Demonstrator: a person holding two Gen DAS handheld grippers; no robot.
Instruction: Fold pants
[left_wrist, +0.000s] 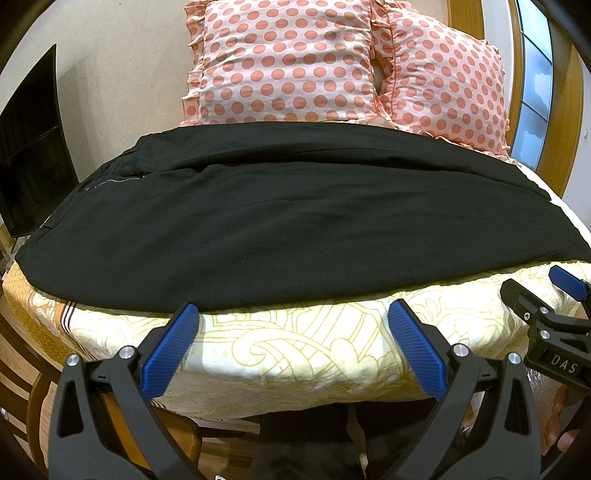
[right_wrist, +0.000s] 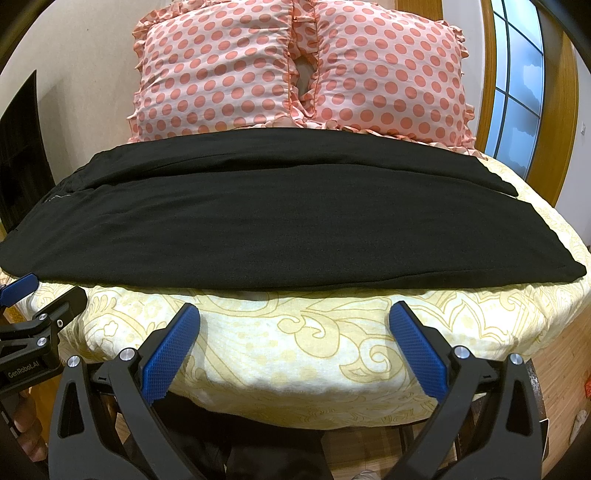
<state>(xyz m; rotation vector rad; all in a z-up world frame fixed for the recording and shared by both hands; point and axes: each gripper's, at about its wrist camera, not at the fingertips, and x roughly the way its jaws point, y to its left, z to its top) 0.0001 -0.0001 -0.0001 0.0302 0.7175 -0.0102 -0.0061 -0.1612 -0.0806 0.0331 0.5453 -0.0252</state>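
Note:
Black pants (left_wrist: 280, 221) lie flat across the bed, folded lengthwise with one leg on the other; the waist with a zipper is at the left, the leg ends at the right. They also show in the right wrist view (right_wrist: 280, 225). My left gripper (left_wrist: 293, 314) is open and empty, just short of the pants' near edge. My right gripper (right_wrist: 294, 317) is open and empty, over the sheet in front of the pants. The right gripper also shows in the left wrist view (left_wrist: 561, 291), at the right edge.
The bed has a cream sheet with a yellow pattern (right_wrist: 303, 354). Two pink polka-dot pillows (right_wrist: 295, 70) lean at the head. A dark screen (left_wrist: 29, 147) stands at the left, a window with a wooden frame (right_wrist: 517, 81) at the right. Wooden floor (right_wrist: 557, 387) lies below.

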